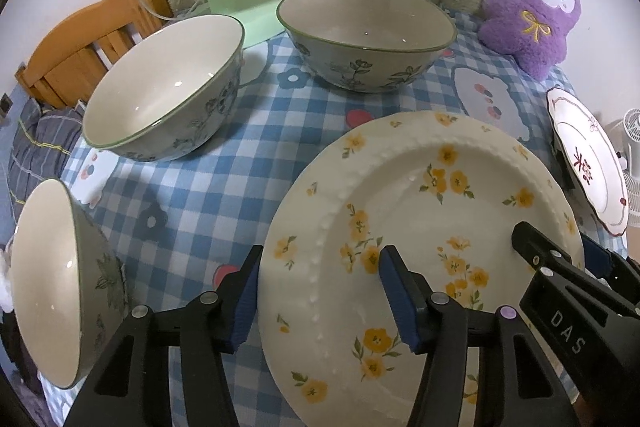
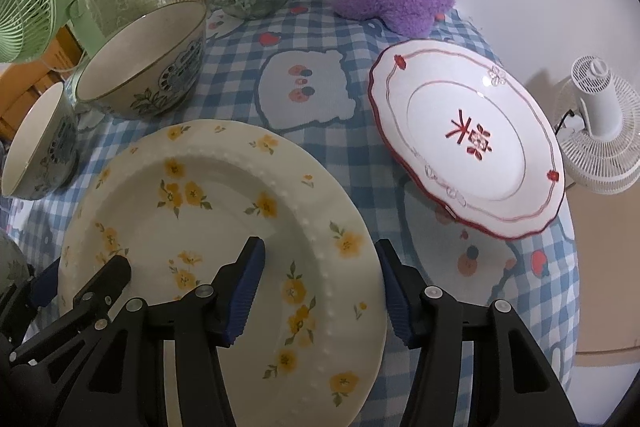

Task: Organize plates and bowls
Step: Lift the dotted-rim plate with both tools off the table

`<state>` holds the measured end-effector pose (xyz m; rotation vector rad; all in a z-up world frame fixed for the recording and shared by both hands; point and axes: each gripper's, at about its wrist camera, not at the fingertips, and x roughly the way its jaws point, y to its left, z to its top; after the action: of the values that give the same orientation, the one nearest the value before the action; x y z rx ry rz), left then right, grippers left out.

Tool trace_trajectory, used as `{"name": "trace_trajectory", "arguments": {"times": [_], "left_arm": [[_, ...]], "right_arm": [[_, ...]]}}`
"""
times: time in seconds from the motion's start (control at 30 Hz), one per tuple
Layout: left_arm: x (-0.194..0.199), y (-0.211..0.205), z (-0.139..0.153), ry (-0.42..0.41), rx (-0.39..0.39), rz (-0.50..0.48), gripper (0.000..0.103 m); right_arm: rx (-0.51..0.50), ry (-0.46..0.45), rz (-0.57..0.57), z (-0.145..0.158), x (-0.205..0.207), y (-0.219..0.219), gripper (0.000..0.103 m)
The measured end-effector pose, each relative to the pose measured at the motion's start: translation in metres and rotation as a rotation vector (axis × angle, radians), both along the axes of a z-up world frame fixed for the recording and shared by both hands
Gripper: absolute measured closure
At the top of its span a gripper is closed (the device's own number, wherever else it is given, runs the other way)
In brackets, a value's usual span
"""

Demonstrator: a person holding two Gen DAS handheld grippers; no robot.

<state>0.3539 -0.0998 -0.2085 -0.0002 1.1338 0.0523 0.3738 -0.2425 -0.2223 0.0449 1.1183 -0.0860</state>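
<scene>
Black tools (image 1: 320, 291) astride yellow-flowered plate (image 1: 420, 211)

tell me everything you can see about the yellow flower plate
The yellow flower plate is round, cream and glossy like glazed ceramic, scattered with small yellow blossoms on green stems, with a ring of raised beads where the rim meets the well. It lies face up and empty on the blue checked tablecloth. The left claw straddles its left edge, the right claw its right edge; whether either presses on it is unclear.
</scene>
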Motion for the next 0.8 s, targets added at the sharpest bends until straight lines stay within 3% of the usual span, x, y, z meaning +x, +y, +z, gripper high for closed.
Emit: {"name": "trace_trajectory", "arguments": {"times": [0.23, 0.8], "left_arm": [[-0.010, 0.005, 0.006, 0.012, -0.012, -0.015, 0.046], [-0.051, 0.019, 0.045, -0.055, 0.000, -0.049, 0.046]], "right_arm": [[-0.009, 0.005, -0.020, 0.006, -0.012, 0.003, 0.047], [-0.021, -0.049, -0.059, 0.050, -0.058, 0.023, 0.048]]}}
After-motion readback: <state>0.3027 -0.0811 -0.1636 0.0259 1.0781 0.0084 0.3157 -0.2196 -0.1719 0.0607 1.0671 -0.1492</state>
